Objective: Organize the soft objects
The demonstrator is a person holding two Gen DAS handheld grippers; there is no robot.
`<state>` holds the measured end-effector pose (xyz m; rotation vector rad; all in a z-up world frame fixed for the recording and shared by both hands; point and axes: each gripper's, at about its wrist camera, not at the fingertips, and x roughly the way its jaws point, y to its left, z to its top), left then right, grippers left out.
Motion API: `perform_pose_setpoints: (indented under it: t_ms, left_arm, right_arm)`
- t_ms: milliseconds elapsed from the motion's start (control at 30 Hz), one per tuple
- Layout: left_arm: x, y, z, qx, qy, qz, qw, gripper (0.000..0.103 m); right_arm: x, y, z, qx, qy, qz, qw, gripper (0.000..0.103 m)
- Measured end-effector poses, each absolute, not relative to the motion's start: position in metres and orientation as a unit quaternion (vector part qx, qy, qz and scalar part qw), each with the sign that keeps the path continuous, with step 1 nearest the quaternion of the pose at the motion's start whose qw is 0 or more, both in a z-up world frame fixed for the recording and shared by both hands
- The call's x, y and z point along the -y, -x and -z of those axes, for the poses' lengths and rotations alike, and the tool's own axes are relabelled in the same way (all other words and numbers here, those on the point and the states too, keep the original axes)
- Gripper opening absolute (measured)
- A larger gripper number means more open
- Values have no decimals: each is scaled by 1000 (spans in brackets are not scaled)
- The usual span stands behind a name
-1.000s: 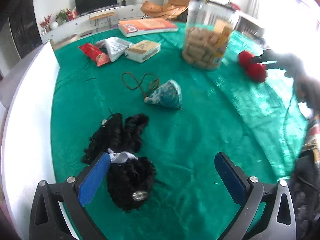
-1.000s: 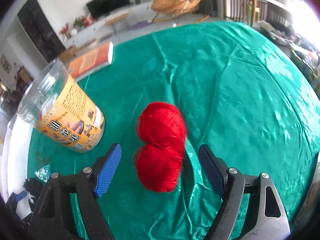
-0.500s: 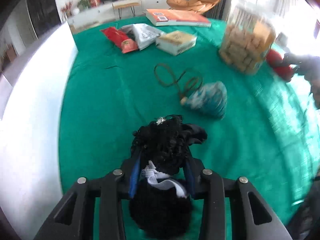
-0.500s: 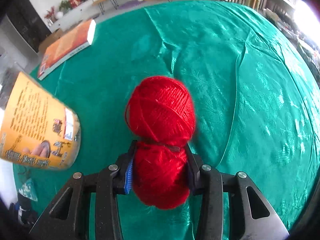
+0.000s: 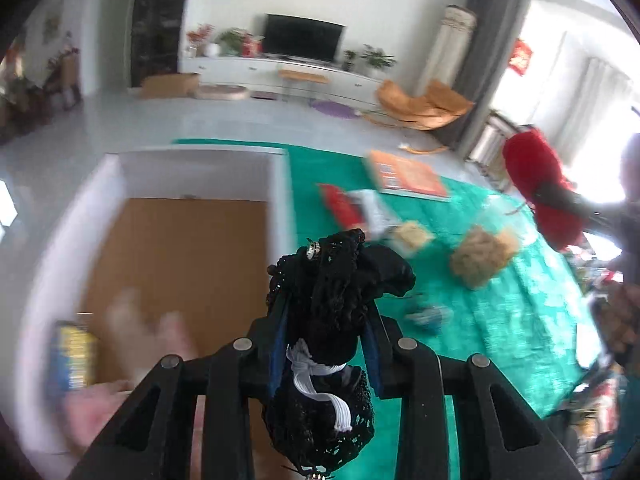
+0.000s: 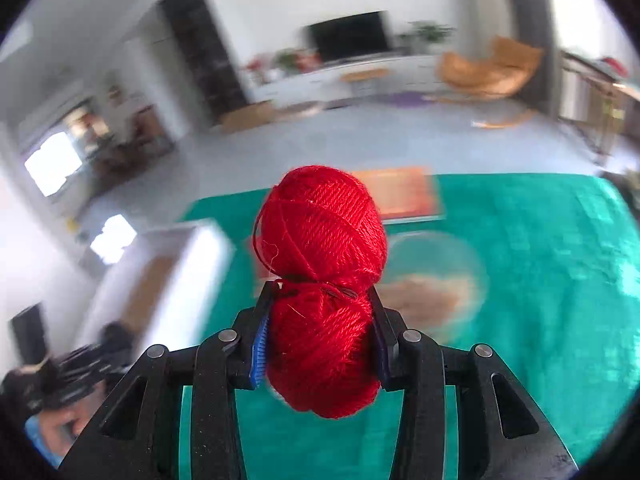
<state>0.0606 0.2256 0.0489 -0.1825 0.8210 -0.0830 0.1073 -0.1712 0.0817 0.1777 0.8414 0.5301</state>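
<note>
Black lace in the left gripper, red yarn in the right, both held up over the green table.

Left wrist view: the left gripper (image 5: 326, 350) has its jaws closed on a black lace bundle (image 5: 332, 308) tied with a white band, held in the air over the edge of the table (image 5: 500, 320). To the left stands a white box (image 5: 276, 184) with a brown floor; blurred pale things and a yellow-blue packet (image 5: 74, 354) lie in it, too smeared to name. On the table a clear jar (image 5: 482, 256) holds tan pieces, near an orange book (image 5: 412, 178). Right wrist view: the right gripper (image 6: 320, 338) has its jaws closed on the lower lobe of the red yarn (image 6: 322, 240), clear of the cloth. The jar (image 6: 440, 272), blurred, lies behind it and the box (image 6: 176, 264) to the left.
</note>
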Motion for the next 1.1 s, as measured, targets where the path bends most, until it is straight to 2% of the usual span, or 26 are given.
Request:
perform_pose_setpoints:
  t_ms: [100, 133, 167, 200, 233, 267, 367, 500, 633, 733, 933, 1100]
  left_arm:
    - [-266, -35, -44, -410, 35, -51, 910, 34]
    - [-278, -31, -37, -422, 21, -84, 903, 41]
    - [-286, -29, -30, -428, 16, -103, 898, 58]
    - [-295, -26, -23, -431, 17, -115, 895, 69]
    - [-302, -25, -17, -432, 24, -123, 893, 90]
    - [-307, -24, -11, -430, 35, -131, 893, 98]
    - [-307, -26, -5, -421, 59, -129, 896, 98]
    - [-283, -33, -17, -385, 86, -81, 915, 98]
    - [-213, -40, -30, -361, 97, 36, 927, 98]
    - [-139, -41, -21, -378, 98, 135, 911, 98]
    - [-20, -48, 59, -449, 30, 190, 873, 98]
    - [-14, -75, 104, -462, -29, 109, 880, 98]
  right_arm:
    - [74, -85, -62, -429, -94, -353, 826, 44]
    - [50, -80, -56, -438, -100, -379, 809, 49]
    - [21, -75, -46, -445, -110, -408, 789, 62]
    - [3, -71, -37, -452, -117, -429, 773, 75]
    - [-7, -66, -27, -462, -119, -440, 760, 86]
    - [-20, -63, -21, -476, -116, -442, 751, 85]
    - [-11, -60, -14, -469, -118, -440, 756, 85]
    - [43, -43, 1, -440, -64, -348, 826, 85]
    - [126, -32, 64, -426, 2, -160, 890, 85]
    - [185, -36, 111, -450, 16, -33, 892, 85]
    - [230, -33, 145, -451, -6, 52, 891, 85]
    - [232, -36, 146, -450, -18, 42, 892, 85]
